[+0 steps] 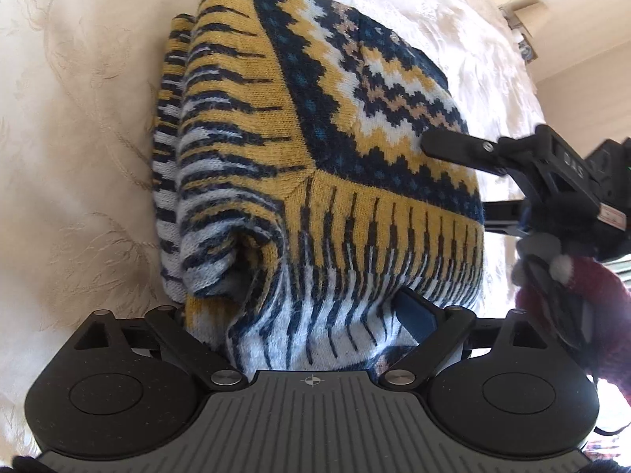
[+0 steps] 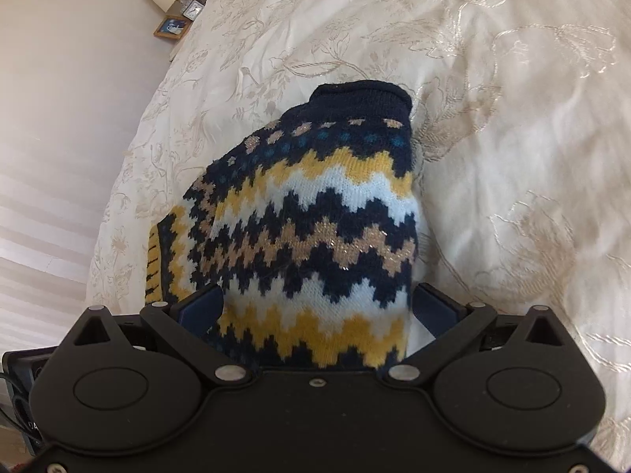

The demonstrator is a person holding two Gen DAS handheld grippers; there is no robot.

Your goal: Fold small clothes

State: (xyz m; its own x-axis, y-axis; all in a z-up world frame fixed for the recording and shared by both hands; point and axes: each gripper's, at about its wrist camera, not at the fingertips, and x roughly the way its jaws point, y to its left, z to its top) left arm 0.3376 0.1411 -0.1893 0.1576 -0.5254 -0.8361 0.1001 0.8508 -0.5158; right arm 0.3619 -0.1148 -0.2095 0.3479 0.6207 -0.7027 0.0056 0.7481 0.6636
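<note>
A small knitted sweater (image 1: pixel 315 138), patterned in navy, yellow, white and tan zigzags, lies folded into a thick bundle on a cream embroidered bedspread (image 1: pixel 79 118). Its dark collar (image 2: pixel 361 98) points away in the right wrist view.

The left gripper (image 1: pixel 315 339) has its fingers spread on either side of the bundle's white striped end, with knit bulging between them. Whether they pinch it cannot be told.

The right gripper (image 2: pixel 315 307) straddles the zigzag end. Its blue fingers (image 2: pixel 435 307) stand at each side of the cloth and appear clenched on it; in the left view one finger rests on top of the sweater. Holding both ends likely steadies the bundle for another fold or for lifting it.

Small framed pictures (image 2: pixel 171 27) sit beyond the bed.
</note>
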